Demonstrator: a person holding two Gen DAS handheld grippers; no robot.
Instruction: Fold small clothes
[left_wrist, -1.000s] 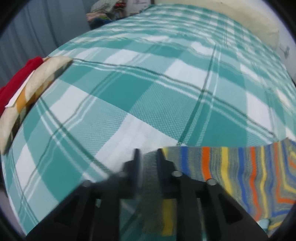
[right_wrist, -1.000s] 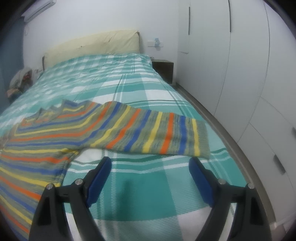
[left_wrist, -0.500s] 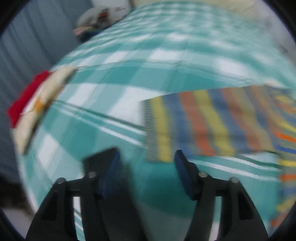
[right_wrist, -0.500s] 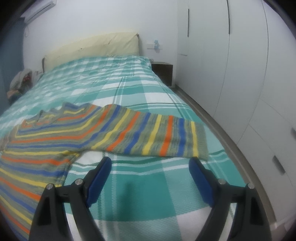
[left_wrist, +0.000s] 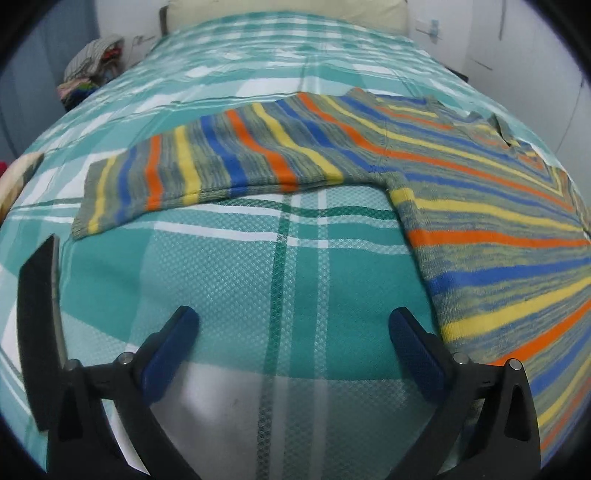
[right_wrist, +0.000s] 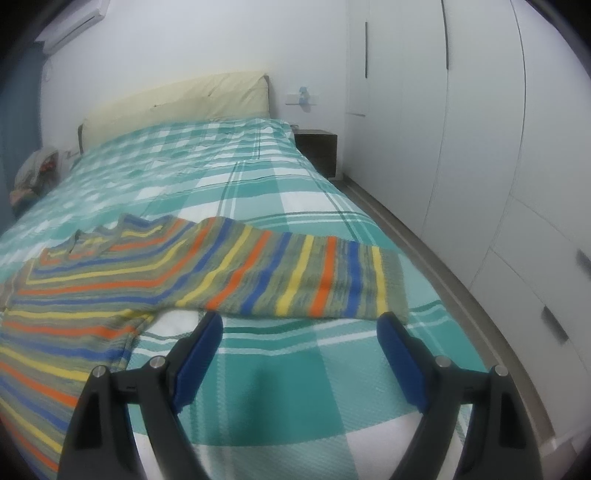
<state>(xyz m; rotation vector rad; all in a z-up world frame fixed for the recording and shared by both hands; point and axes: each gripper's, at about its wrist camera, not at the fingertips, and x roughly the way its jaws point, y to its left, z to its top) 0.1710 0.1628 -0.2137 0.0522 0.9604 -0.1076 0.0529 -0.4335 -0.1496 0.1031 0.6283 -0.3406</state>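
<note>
Lying flat, striped knit sweater (left_wrist: 369, 147) on checked bedspread (left_wrist: 295, 288).

Before my left gripper (left_wrist: 293, 332), whose jaws are opening with nothing between them, bare bedspread (left_wrist: 258, 280) lies free up to the striped sweater (left_wrist: 480, 206); its sleeve (left_wrist: 192, 173) bars the way ahead, its body the right. My right gripper (right_wrist: 299, 332) has clear cover beneath, the other sleeve (right_wrist: 295, 280) just beyond. The wardrobe (right_wrist: 480, 147) walls my right; a pile (left_wrist: 92, 70), perhaps clothes, sits far left.
</note>
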